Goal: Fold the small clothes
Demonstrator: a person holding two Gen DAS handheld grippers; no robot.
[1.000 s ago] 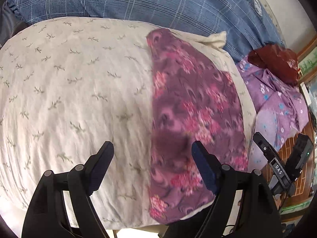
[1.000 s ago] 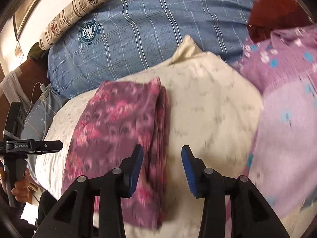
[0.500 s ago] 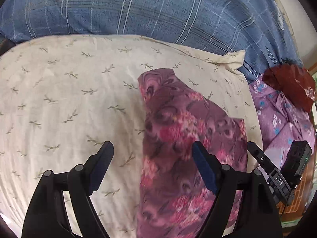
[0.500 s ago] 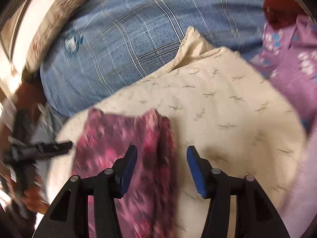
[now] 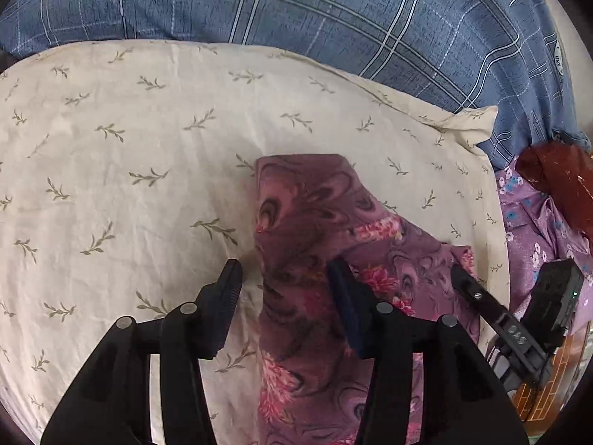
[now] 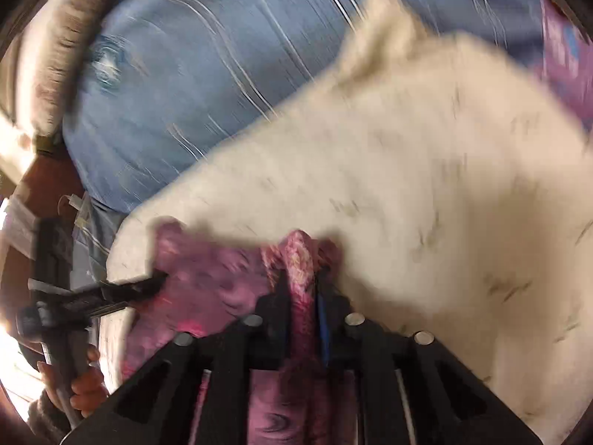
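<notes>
A folded purple floral cloth (image 5: 315, 215) lies on a cream leaf-print pillow (image 5: 148, 148). My left gripper (image 5: 285, 282) straddles the cloth's left edge. Its left finger is over the pillow and its right finger over the cloth. Its jaws are closing, and the pads are still apart from the fabric. In the blurred right wrist view my right gripper (image 6: 302, 289) is closing on a bunched fold of the cloth (image 6: 207, 282), which is pinched between its pads. The right gripper's finger (image 5: 478, 296) also shows at the cloth's right edge in the left wrist view.
A blue plaid cushion (image 5: 333, 18) lies behind the pillow. A lilac flowered garment (image 5: 533, 230) and a dark red item (image 5: 559, 178) sit off the pillow's right end. A person's hand (image 6: 85, 382) holds the left gripper's handle at the left.
Both grippers have moved in and down onto the cloth. The left jaws have narrowed around its left edge. The right jaws, open before, have closed on its right fold.
</notes>
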